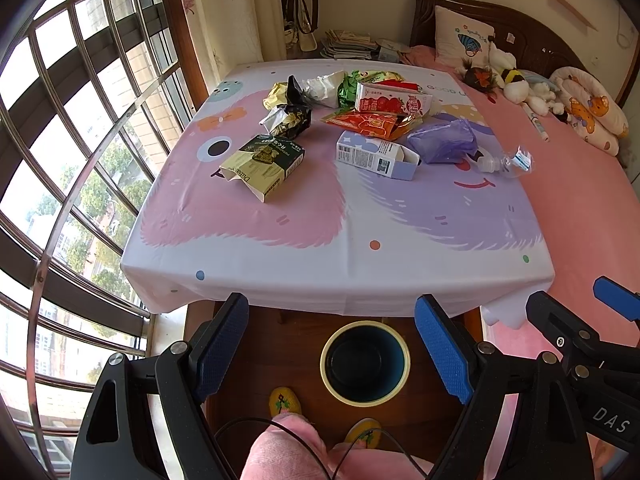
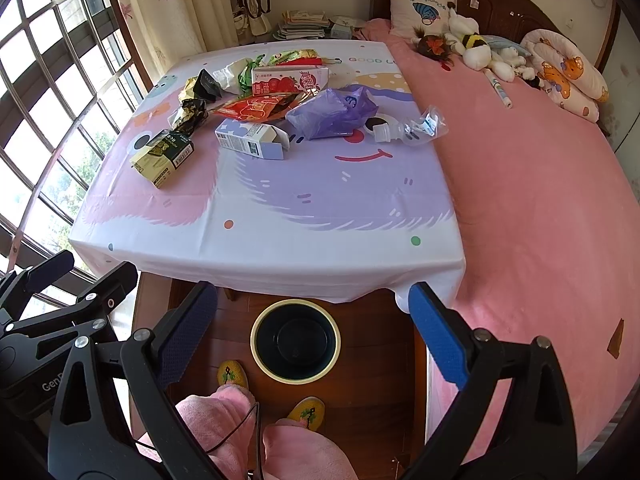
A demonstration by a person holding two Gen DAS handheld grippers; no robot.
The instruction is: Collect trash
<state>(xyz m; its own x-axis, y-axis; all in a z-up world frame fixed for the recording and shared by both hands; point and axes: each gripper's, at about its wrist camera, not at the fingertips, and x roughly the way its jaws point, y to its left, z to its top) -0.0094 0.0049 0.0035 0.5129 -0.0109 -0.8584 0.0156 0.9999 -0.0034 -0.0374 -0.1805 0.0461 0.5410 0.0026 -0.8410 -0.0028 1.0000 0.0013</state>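
Note:
Trash lies at the far side of the table (image 1: 320, 272): a green snack box (image 1: 264, 164), a white and blue carton (image 1: 376, 156), a purple plastic bag (image 1: 442, 140), a crushed clear bottle (image 1: 506, 162), a red juice carton (image 1: 392, 100), an orange wrapper (image 1: 364, 122) and crumpled foil wrappers (image 1: 288, 118). An empty bin (image 1: 365, 362) stands on the floor in front of the table. My left gripper (image 1: 332, 344) hangs open above the bin. My right gripper (image 2: 312, 332) is open too, over the same bin (image 2: 296, 340), with nothing between its fingers.
A pink bed (image 2: 540, 184) with plush toys (image 2: 476, 50) and a pillow adjoins the table on the right. A barred window (image 1: 80, 140) runs along the left. A person's pink-trousered legs and yellow slippers (image 1: 284, 400) stand beside the bin.

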